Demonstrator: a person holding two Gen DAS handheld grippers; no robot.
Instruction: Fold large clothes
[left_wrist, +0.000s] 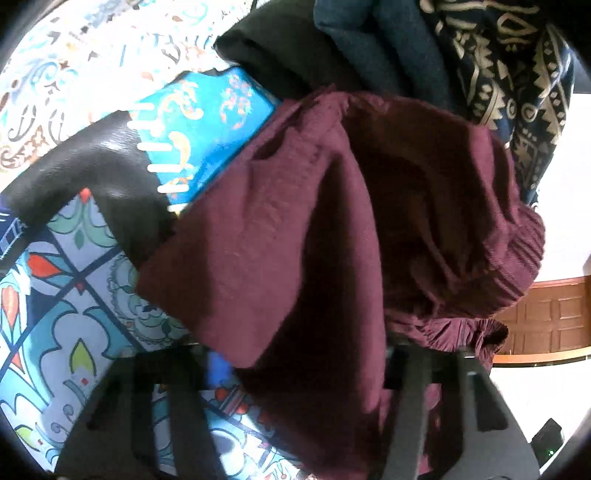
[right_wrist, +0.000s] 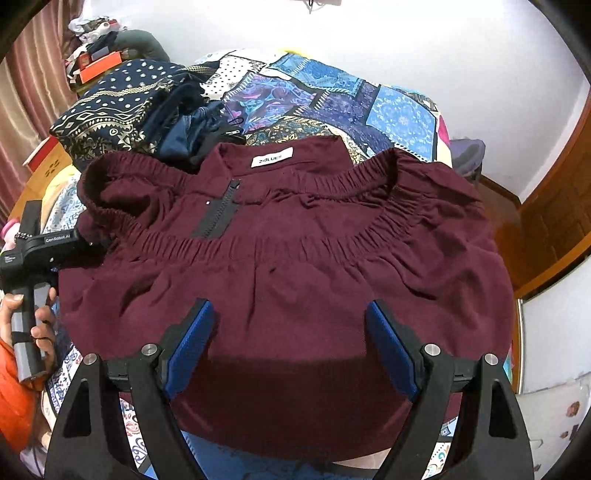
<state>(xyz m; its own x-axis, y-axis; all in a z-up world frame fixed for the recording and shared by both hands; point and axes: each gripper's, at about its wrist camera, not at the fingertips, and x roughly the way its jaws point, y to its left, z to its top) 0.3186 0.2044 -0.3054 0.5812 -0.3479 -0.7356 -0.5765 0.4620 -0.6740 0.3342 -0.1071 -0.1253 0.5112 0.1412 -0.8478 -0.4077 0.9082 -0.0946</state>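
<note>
On the patterned bedspread (left_wrist: 55, 295), in the left wrist view, the maroon garment (left_wrist: 314, 221) hangs in a bunched fold right across the left gripper (left_wrist: 295, 406), whose dark fingers are blurred and half covered by the cloth; the fabric lies between them, but I cannot tell whether the pads actually press on it. A pile of dark and patterned clothes (left_wrist: 480, 55) sits beyond. In the right wrist view the same garment (right_wrist: 295, 277) lies spread on the bed with its elastic waistband (right_wrist: 277, 243), zip (right_wrist: 221, 210) and white label (right_wrist: 271, 157) facing up, and the right gripper (right_wrist: 291, 354) hovers over its near edge with blue pads (right_wrist: 192, 350) wide apart and empty. At the left edge a hand (right_wrist: 40, 325) holds the other tool's handle. The step looks like taking one side of the garment to fold it over; next, the left jaws probably need a firm pinch on that edge before lifting it across. The garment's lower part is cut off below.
</note>
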